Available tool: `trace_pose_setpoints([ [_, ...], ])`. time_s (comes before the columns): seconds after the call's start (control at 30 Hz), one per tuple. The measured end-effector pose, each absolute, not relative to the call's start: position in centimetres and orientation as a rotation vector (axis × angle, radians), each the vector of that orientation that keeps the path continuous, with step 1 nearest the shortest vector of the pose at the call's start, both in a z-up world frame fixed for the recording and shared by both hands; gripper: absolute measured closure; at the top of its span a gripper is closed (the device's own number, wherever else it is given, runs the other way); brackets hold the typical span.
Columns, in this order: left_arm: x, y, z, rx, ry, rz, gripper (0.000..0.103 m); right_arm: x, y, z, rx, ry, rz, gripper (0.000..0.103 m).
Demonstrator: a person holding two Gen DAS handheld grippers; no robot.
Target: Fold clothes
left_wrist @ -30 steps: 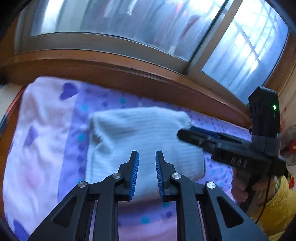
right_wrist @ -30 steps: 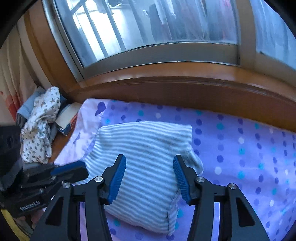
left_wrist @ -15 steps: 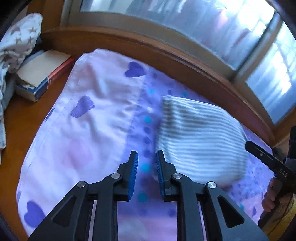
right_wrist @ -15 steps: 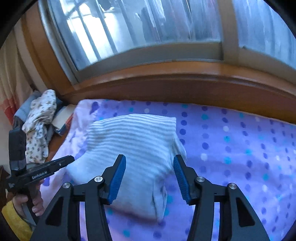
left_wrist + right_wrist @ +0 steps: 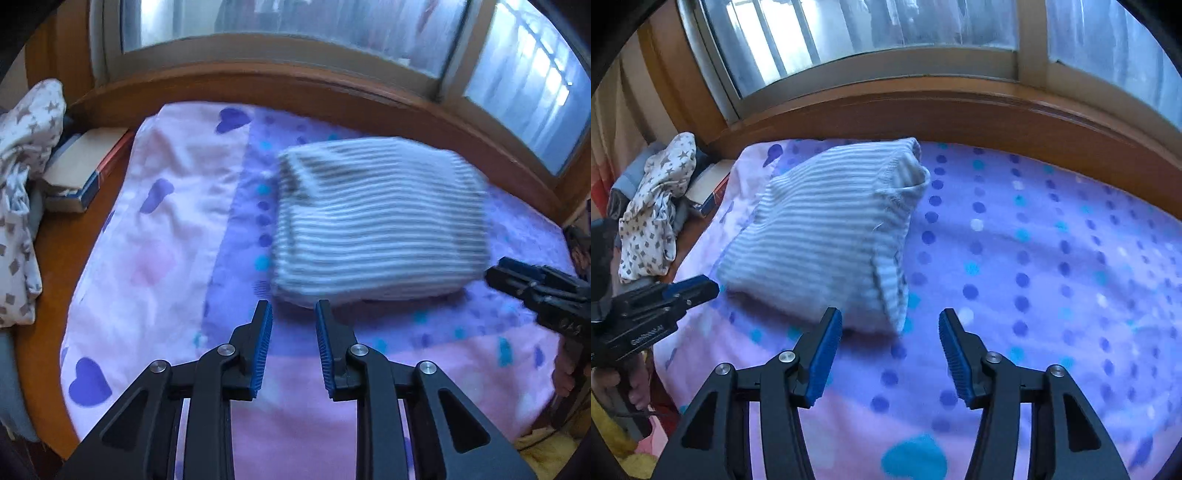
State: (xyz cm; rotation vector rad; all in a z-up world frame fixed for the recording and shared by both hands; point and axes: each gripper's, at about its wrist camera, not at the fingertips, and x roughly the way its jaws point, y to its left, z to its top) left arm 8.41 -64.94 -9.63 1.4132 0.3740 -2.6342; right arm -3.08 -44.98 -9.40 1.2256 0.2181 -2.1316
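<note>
Left claw (image 5: 292,347), narrow and empty, hangs just short of the folded striped knit (image 5: 376,225) on the sheet (image 5: 166,229), while the right claw (image 5: 890,354), wide and empty, faces its near corner, where this soft, light bundle looks best pinched through all layers.
</note>
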Motion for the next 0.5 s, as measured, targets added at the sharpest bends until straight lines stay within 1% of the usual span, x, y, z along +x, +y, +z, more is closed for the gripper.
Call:
trace_pose_setpoints([
  [0.07,8.5,-63.7,-8.6,1.427,0.371,-2.623,0.08,-1.6,-44.9,-8.7,1.234,0.224,-2.137,0.048],
  [0.13,8.7,-62.9,-7.8,1.45,0.41,-2.627,0.08,0.1,-45.2,-8.3,1.226,0.235,-2.143,0.048],
  [0.27,9.0,-62.2,-7.4,1.474,0.357,-2.649,0.08,2.5,-46.0,-7.9,1.24,0.295,-2.224,0.048],
  [0.37,9.3,-61.7,-7.1,1.49,0.313,-2.665,0.08,3.7,-46.2,-7.6,1.275,0.285,-2.258,0.048],
  [0.5,9.9,-62.0,-6.8,1.487,0.329,-2.695,0.08,4.6,-45.9,-7.3,1.284,0.26,-2.303,0.048],
])
